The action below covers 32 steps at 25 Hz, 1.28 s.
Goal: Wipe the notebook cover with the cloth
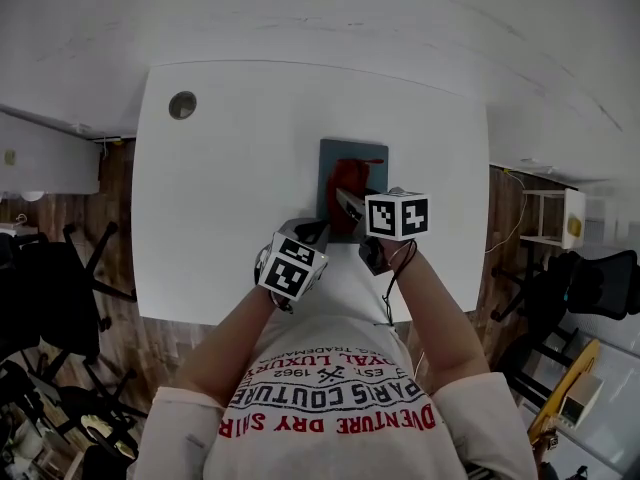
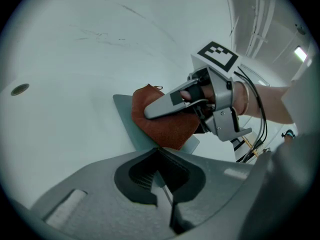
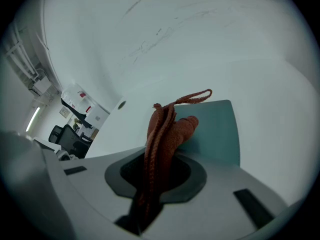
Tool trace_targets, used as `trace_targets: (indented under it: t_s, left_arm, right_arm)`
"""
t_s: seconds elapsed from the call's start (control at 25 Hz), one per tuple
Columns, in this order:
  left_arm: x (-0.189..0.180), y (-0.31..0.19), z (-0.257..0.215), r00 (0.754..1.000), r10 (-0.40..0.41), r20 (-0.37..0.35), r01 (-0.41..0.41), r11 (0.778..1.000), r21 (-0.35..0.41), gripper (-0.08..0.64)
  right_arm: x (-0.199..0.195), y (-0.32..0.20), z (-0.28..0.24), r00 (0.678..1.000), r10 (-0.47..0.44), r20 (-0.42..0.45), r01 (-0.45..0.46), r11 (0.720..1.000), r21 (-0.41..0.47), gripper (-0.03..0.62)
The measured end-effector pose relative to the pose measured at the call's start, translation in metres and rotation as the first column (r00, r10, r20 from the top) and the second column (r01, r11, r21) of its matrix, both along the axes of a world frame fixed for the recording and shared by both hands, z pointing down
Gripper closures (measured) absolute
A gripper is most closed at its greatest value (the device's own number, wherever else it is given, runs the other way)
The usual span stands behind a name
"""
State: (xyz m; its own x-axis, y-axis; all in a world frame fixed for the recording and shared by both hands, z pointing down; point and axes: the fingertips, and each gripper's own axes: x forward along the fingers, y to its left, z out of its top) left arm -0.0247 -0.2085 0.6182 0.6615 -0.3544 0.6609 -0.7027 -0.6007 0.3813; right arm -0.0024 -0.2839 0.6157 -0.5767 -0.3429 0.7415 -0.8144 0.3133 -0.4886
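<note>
Teal notebook (image 1: 352,154) on white table (image 1: 230,188), wooden floor (image 1: 150,343)

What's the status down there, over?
Left gripper: jaws shut on notebook edge. Right gripper: jaws shut on cloth, cloth on the cover. Nothing in the way.

The cloth (image 1: 347,180) hides part of the notebook (image 1: 352,149) cover.

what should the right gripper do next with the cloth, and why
Probably sweep the cloth sideways across the notebook, pressing lightly. The right gripper has its fingers shut on the bunched cloth, whose end already rests on the cover, and much of the cover beside it is bare. The left gripper seems to pinch the notebook's near edge, so it should stay put during the stroke.
</note>
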Motion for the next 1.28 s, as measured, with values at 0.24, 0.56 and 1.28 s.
trace_targets:
  t_s: [0.24,0.56,1.28]
  left_arm:
    - [-0.001,0.0,0.0,1.0,0.004,-0.022,-0.005,0.999,-0.032,0.551]
    - [0.002,-0.001,0.0,0.999,0.002,-0.044,-0.005,0.998,-0.057,0.551]
    - [0.001,-0.001,0.0,0.997,0.007,-0.074,-0.014,0.995,-0.101,0.551]
  right_arm:
    - [0.028,-0.002,-0.001,0.998,0.054,-0.012,-0.054,0.999,0.01,0.52]
    - [0.07,0.004,0.0,0.989,0.144,-0.022,-0.144,0.99,0.011,0.518]
    - [0.079,0.024,-0.042,0.981,0.188,0.043,-0.191,0.98,0.053,0.52]
